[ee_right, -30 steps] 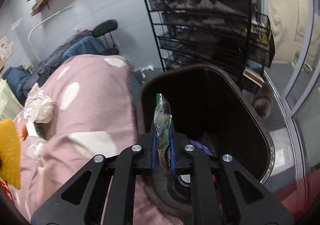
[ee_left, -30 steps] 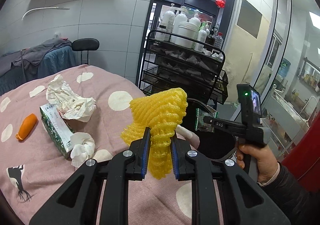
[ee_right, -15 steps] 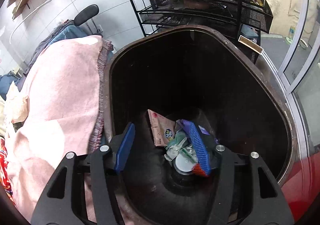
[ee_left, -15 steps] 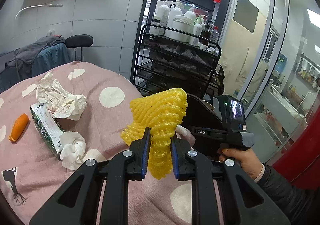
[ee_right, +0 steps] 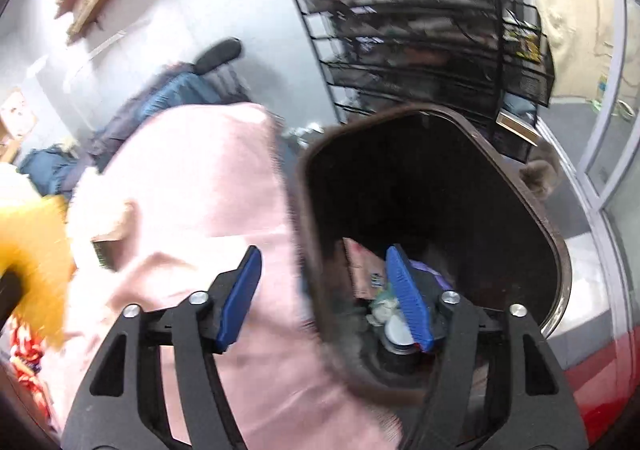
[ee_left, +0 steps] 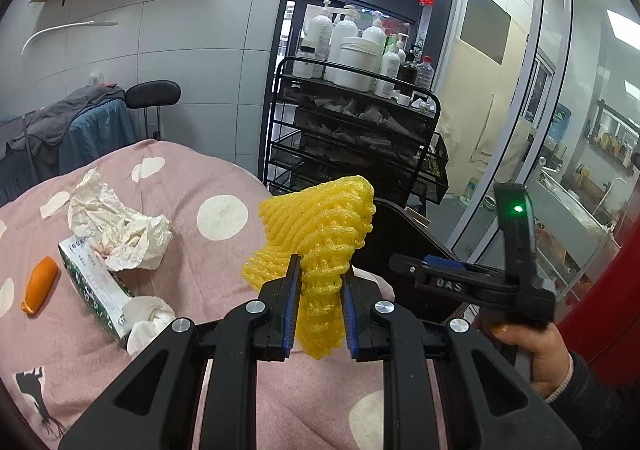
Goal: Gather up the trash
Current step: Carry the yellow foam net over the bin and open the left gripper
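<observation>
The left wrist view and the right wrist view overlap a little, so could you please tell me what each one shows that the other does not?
Only the left wrist view shows the tissue box, crumpled tissues and orange piece. Only the right wrist view shows the wrappers inside the trash bin, beyond the empty, opening right gripper. Both show the yellow foam net clamped in the left gripper, the pink blanket and the black wire rack.

Soft pink cloth blanket (ee_left: 224, 178); yellow foam net (ee_left: 320, 226), crumpled white paper (ee_left: 120, 226); glossy dark bin (ee_right: 556, 250)

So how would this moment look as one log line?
left tool: shut on yellow foam net | right tool: opening, nothing between | dark brown bin: wrappers inside
</observation>
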`<state>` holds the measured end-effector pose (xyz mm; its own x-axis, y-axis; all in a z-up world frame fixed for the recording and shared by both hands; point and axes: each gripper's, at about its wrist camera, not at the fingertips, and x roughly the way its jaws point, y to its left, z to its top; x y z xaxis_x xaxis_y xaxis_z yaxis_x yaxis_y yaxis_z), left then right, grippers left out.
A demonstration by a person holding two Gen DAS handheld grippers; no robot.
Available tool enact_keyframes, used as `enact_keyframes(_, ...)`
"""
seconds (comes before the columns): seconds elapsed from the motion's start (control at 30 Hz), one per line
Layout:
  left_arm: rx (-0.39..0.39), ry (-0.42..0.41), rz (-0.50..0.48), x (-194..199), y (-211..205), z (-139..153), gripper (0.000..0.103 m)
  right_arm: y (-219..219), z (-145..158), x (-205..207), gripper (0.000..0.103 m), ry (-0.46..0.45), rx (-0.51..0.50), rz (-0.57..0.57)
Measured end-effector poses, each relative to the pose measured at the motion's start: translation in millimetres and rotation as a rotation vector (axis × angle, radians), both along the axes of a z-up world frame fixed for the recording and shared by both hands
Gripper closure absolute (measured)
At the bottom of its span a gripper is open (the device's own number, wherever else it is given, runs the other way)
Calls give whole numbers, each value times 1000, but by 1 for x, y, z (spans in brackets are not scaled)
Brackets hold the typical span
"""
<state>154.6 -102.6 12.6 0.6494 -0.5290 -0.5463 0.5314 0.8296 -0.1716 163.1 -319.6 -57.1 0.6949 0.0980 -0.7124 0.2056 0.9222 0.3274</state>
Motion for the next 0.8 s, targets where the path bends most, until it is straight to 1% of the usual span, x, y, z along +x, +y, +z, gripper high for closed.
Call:
enact_keyframes(0.1,-12,44,-48,18,-10,0,84,18,14,-20,30,-60,17,69)
enact_keyframes(0.2,1,63,-110,33,-31,1,84,38,18,-41,29,-91,37,137)
enact_keyframes(0.27,13,72,-152,40,-47,1,84,50,19,-51,28,-89,40,161)
enact_keyframes(0.4,39,109,-225,55,-79,-8,84,64,20,-69,28,-75,48,163)
enact_keyframes(0.57,68,192,-308,73,-119,-29,84,67,21,-89,27,-55,37,163)
enact_keyframes(0.8,54,300,-372,89,-161,-52,84,63,19,-99,27,-51,47,163)
